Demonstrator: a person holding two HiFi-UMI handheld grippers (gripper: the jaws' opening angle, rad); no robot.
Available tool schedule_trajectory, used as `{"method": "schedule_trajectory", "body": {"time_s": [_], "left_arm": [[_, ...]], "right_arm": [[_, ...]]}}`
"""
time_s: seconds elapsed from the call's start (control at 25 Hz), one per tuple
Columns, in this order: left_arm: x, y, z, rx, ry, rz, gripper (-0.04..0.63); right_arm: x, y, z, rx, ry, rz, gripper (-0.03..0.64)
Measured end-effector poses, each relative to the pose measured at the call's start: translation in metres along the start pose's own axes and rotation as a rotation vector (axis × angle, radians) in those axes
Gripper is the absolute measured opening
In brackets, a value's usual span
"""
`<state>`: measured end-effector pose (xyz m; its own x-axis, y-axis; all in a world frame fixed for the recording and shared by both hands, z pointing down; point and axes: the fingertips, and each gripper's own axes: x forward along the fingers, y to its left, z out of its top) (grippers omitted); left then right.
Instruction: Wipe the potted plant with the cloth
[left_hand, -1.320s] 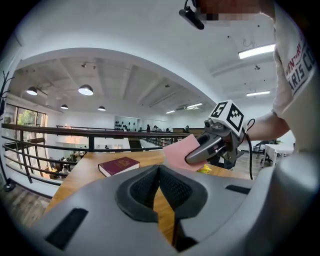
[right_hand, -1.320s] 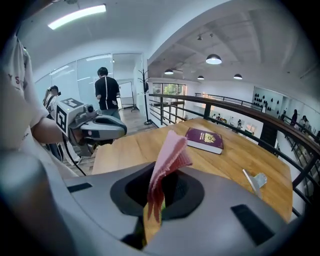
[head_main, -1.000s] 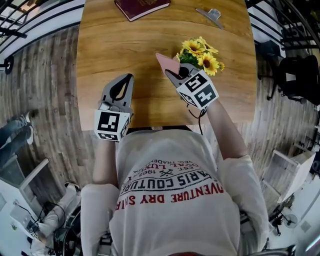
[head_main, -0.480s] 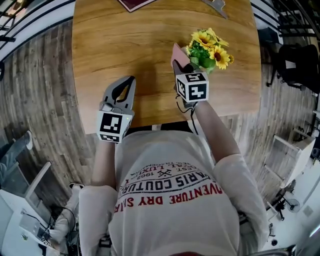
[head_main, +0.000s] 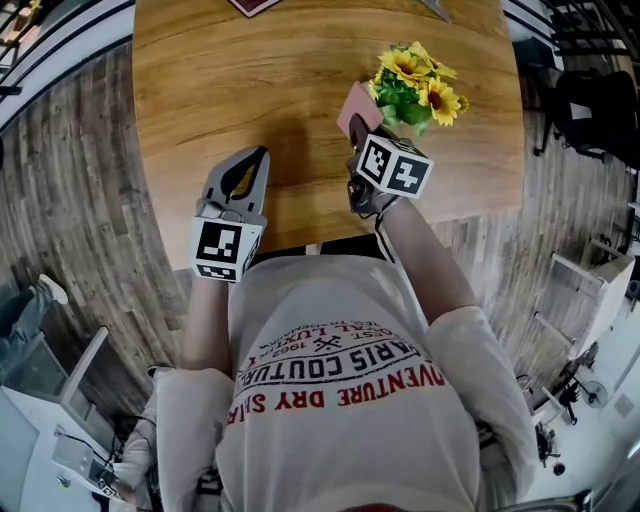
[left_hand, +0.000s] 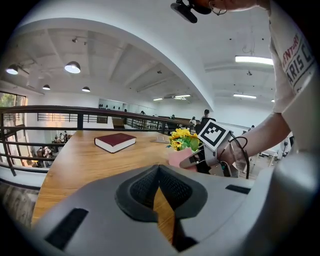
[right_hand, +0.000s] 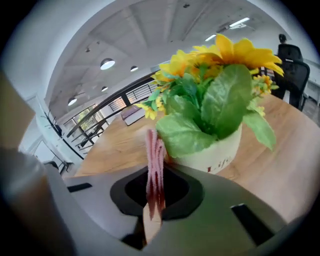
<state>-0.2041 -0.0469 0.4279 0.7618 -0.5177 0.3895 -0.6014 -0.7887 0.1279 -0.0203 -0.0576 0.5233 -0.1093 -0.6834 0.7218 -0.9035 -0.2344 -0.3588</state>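
In the head view we see a wooden table (head_main: 250, 90) with the potted plant (head_main: 415, 85) standing in its right half, closer to the right edge than to the near edge. The right gripper (head_main: 360, 135) reaches in over the near edge, its marker cube uppermost, and pinches a folded pink cloth (head_main: 355, 106) that stands up just left of the plant. The left gripper (head_main: 258, 157) lies low over the near edge, well to the left, jaws closed on nothing. At the far edge a dark red book (head_main: 255, 5) and a small metal thing (head_main: 435, 8) are both cut off by the top of the picture. In the left gripper view we look along two jaws whose tips meet, with only bare table showing through the narrow slit beneath them; beyond them lie the book, the plant and the other gripper with the cloth held beside the plant, and a dark railing (left_hand: 75, 111) runs behind the table. In the right gripper view the jaws are clamped on the lower part of the cloth, whose folded layers rise edge-on, upright, between them. The plant's pale pot (right_hand: 215, 152) stands just right of the cloth, very near it; we cannot tell whether they touch. A black chair (right_hand: 295, 65) stands past the table's edge.
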Motion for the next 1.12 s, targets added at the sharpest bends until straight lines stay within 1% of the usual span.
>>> {"method": "schedule_trajectory", "body": {"time_s": [0.12, 0.36, 0.6, 0.76, 0.92, 1.0, 1.12], "left_arm": [[0.005, -0.001, 0.001, -0.001, 0.001, -0.01, 0.017], [0.008, -0.007, -0.004, 0.0, 0.008, -0.035, 0.016], [0.009, -0.014, -0.004, -0.001, 0.01, -0.046, 0.017], [0.015, -0.022, -0.006, -0.003, 0.011, -0.061, 0.017], [0.027, -0.035, -0.007, -0.008, 0.022, -0.092, 0.017], [0.035, -0.042, -0.004, -0.015, 0.012, -0.104, 0.017], [0.05, -0.053, 0.0, -0.027, -0.012, -0.127, 0.019]], "right_arm": [[-0.003, -0.009, 0.0, 0.074, -0.002, -0.013, 0.037], [-0.007, -0.025, -0.012, 0.091, 0.003, -0.042, 0.037], [-0.02, -0.044, -0.017, 0.019, -0.002, -0.074, 0.037], [-0.03, -0.058, -0.024, 0.017, 0.007, -0.084, 0.037], [-0.042, -0.077, -0.032, 0.004, 0.031, -0.099, 0.037], [-0.047, -0.087, -0.034, -0.031, 0.042, -0.099, 0.037], [-0.056, -0.108, -0.031, -0.094, 0.046, -0.131, 0.037]]}}
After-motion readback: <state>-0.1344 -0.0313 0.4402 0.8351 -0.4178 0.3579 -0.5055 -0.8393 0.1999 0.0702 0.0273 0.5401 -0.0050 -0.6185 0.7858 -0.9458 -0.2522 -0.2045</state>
